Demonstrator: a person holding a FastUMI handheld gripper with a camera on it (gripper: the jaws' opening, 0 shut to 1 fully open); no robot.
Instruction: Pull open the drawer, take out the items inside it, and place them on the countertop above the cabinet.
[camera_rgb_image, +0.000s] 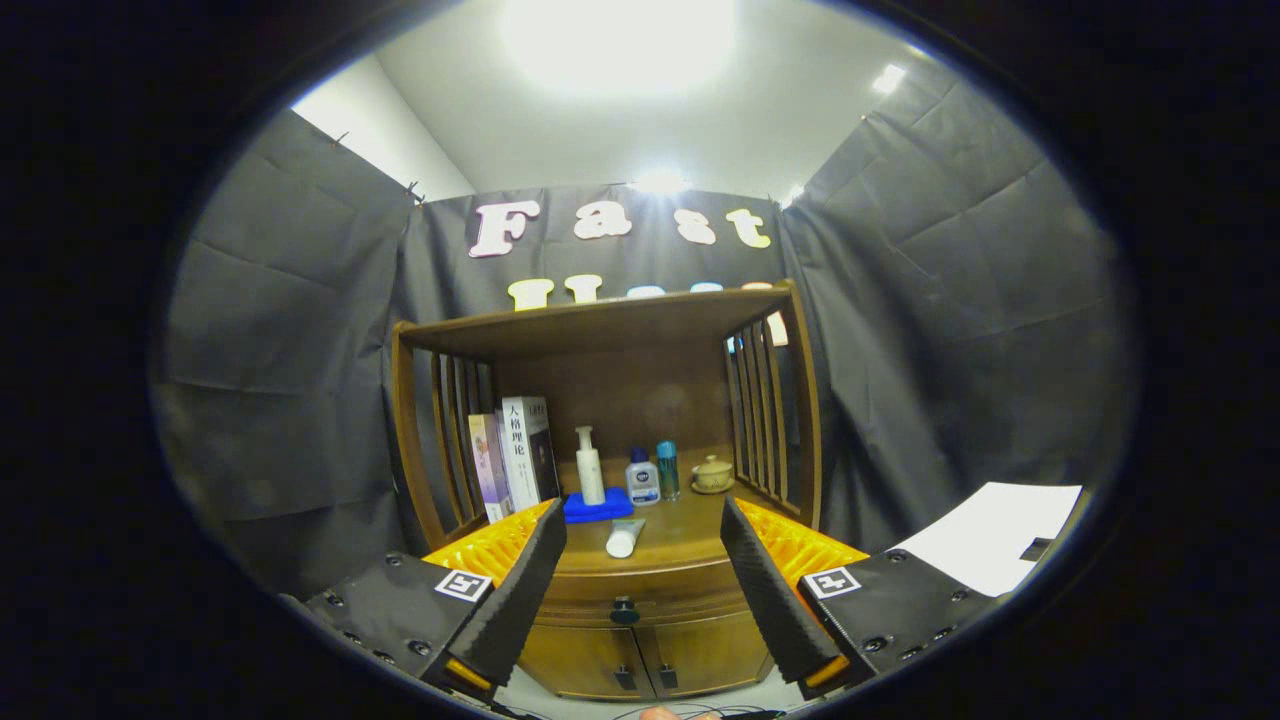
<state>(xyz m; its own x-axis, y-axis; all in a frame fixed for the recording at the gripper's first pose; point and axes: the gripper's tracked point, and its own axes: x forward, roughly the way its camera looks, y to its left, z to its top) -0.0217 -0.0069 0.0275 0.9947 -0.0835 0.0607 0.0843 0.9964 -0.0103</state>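
A wooden cabinet (640, 650) stands ahead against the booth wall, with a shelf frame on top. Its drawer (650, 592) sits closed under the countertop (690, 535), with a dark round knob (624, 610) in the middle of its front. A white tube (625, 538) lies on the countertop, just in front of a blue flat object (598, 508). My gripper (645, 600) is open, fingers spread wide, some way back from the cabinet, with the knob seen between them. Nothing is held.
On the countertop stand books (515, 455) at the left, a white pump bottle (590, 468), a small clear bottle (642, 480), a teal bottle (667, 468) and a lidded ceramic pot (712, 474). Two lower doors (640, 660) sit under the drawer. A white sheet (995, 550) lies at the right.
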